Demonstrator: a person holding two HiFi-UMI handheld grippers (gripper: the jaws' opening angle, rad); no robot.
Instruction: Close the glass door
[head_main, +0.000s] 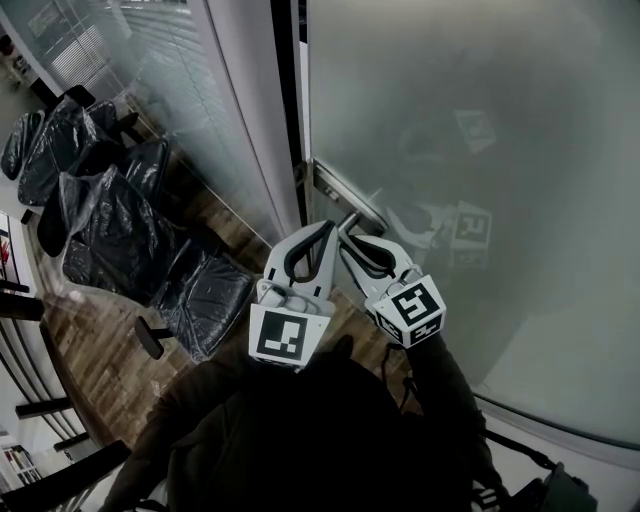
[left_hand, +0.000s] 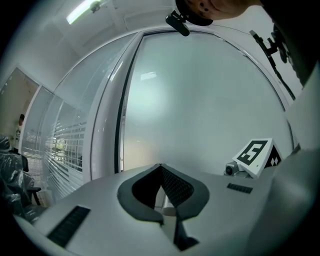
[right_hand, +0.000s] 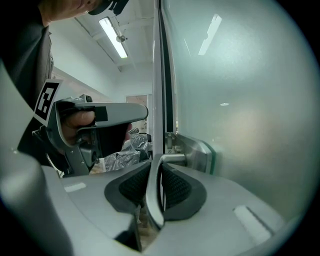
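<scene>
- Room: an office with a wood floor (head_main: 95, 345), plastic-wrapped chairs (head_main: 120, 230) and a glazed partition (head_main: 170, 90) at the left; the frosted glass door (head_main: 480, 150) fills the right of the head view
- Task object: the door's free edge stands just beside the white frame post (head_main: 250, 120), with a narrow dark gap (head_main: 290, 110) between them; whether the latch has seated cannot be told
- Right gripper (head_main: 350, 228): clamped on the metal lever handle (right_hand: 152, 192). The lever runs lengthwise between the ribbed pads (right_hand: 175, 187) and bends at the far end into the lock plate (right_hand: 197, 152) on the glass
- Left gripper (left_hand: 161, 167): jaws together, nothing between them. It sits just beside the right gripper, on the frame side, pointing at the door edge and apparently clear of it
- Governing relation: the frame lies beyond the handle's plate end, roughly in line with the lever's long axis and with the right gripper's reach. The right gripper alone holds the door, so the closing move probably falls to it
- Risk: with the grip along the lever, the pads may slide instead of carrying the door
</scene>
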